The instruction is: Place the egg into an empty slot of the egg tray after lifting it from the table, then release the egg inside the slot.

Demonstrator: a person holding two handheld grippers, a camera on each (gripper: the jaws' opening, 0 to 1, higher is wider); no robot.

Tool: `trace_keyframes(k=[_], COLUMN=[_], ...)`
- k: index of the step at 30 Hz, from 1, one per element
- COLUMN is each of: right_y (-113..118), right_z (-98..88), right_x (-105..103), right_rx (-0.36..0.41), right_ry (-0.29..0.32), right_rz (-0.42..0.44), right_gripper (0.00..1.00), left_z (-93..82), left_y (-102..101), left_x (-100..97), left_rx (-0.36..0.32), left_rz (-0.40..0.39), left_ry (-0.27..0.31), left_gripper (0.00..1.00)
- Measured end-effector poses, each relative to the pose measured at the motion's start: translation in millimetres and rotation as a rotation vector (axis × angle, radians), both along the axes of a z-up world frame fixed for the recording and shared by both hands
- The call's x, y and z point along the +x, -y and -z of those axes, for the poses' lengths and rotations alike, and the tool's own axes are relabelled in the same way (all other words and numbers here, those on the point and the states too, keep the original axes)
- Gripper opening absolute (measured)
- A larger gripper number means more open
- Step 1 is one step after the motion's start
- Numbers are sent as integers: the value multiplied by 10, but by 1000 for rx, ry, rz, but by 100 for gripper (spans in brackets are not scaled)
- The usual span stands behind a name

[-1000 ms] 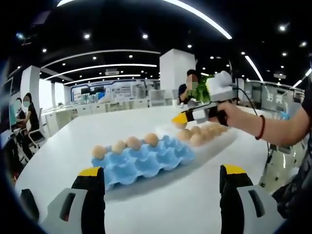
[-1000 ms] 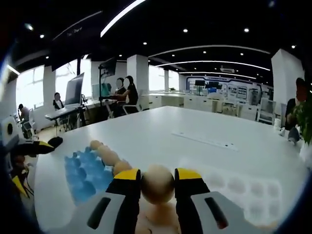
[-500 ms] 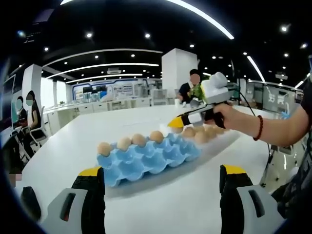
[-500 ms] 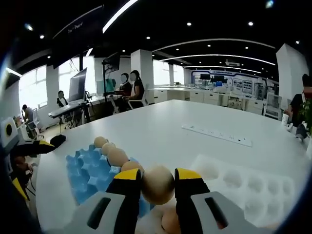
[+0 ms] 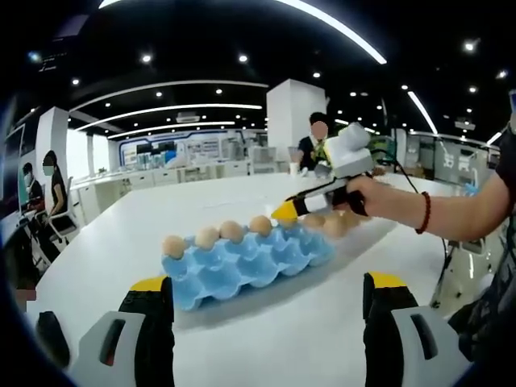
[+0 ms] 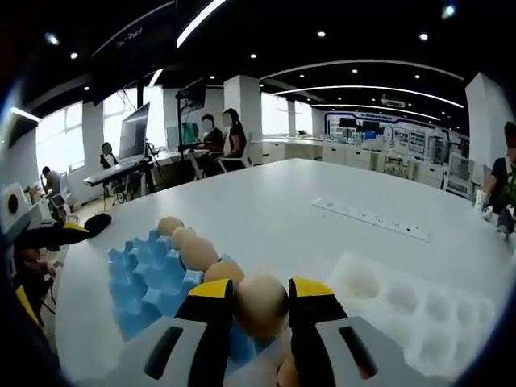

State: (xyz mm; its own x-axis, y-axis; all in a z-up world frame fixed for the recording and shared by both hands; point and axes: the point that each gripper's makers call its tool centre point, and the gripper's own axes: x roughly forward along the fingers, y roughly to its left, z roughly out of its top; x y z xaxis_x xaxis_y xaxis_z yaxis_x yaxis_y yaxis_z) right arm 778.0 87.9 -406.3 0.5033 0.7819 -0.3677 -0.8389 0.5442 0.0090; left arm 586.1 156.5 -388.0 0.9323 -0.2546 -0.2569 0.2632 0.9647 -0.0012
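The right gripper (image 6: pixel 261 305) pinches a brown egg (image 6: pixel 262 304) above the near end of the blue egg tray (image 6: pixel 139 278); the left gripper (image 5: pixel 268 310) is spread apart, holding nothing, over the white table (image 5: pixel 282 339).

Blue egg tray (image 5: pixel 242 266) — tan egg (image 6: pixel 260 305) — yellow-tipped black jaws, white table (image 6: pixel 266 218).

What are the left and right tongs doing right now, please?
Left tongs: open, holding nothing.
Right tongs: shut on an egg, near the blue tray.
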Motion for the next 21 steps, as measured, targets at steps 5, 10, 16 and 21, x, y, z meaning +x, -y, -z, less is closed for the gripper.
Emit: trace_keyframes(k=[5, 10, 16, 21], right_y=[-68, -78, -91, -84], right_z=[56, 76, 95, 102], right_x=[8, -26, 5, 10], right_rx=[-61, -82, -107, -127], right_ry=[52, 66, 87, 94], right_rz=[-56, -77, -83, -95], right_gripper=[28, 28, 28, 28], left_z=[1, -7, 3, -16], left_y=[-10, -24, -25, -32], left_x=[-1, -4, -9, -9], left_rx=[-2, -1, 8, 6], left_rz=[-4, -6, -3, -2], left_ry=[-2, 1, -5, 0], left_gripper=[99, 99, 99, 99])
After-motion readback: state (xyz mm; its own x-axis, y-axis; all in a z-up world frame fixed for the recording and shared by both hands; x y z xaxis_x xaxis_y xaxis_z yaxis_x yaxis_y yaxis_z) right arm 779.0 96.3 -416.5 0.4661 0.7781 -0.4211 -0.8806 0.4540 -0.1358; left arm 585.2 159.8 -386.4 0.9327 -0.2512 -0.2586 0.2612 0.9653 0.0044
